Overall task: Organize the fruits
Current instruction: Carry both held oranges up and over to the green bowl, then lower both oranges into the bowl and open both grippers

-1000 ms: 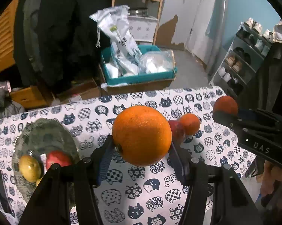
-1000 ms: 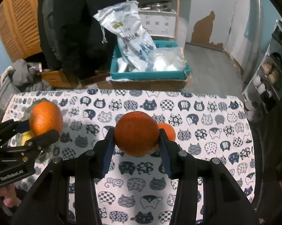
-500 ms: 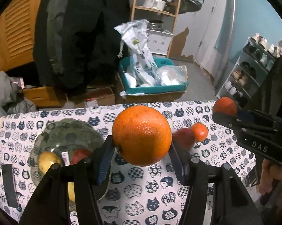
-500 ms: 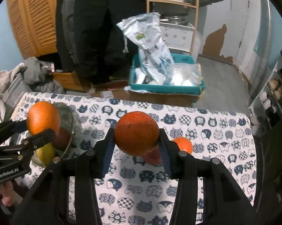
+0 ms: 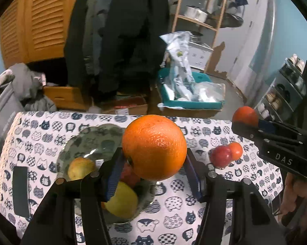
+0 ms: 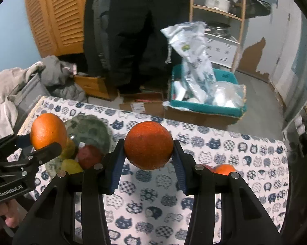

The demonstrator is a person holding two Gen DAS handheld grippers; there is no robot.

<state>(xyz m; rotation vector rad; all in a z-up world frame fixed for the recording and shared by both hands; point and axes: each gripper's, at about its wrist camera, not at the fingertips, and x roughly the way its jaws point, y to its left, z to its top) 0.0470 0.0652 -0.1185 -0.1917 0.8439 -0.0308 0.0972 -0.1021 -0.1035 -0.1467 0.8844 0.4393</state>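
Note:
My left gripper [image 5: 153, 157] is shut on a large bright orange [image 5: 154, 143], held above the near rim of a grey-green glass bowl [image 5: 88, 138]. The bowl holds a yellowish apple [image 5: 81, 167], a red apple [image 5: 129, 176] and a yellow fruit [image 5: 122, 202]. My right gripper [image 6: 148, 151] is shut on a darker orange [image 6: 149, 143] over the cat-print tablecloth [image 6: 153, 200], to the right of the bowl [image 6: 92, 128]. A red apple [image 5: 220, 156] and a small orange [image 5: 236, 150] lie together on the cloth further right.
A flat black object [image 5: 20, 189] lies on the cloth left of the bowl. Beyond the far table edge stand a person in dark clothes [image 5: 122, 40], a teal box of plastic bags [image 5: 190, 100] and cardboard boxes. A shoe rack [image 5: 286, 94] is at the right.
Both grippers have moved left and a little up with their oranges. The bowl, earlier off to the left, now lies under the left gripper's fingers. The loose apple and small orange fell behind to the right.

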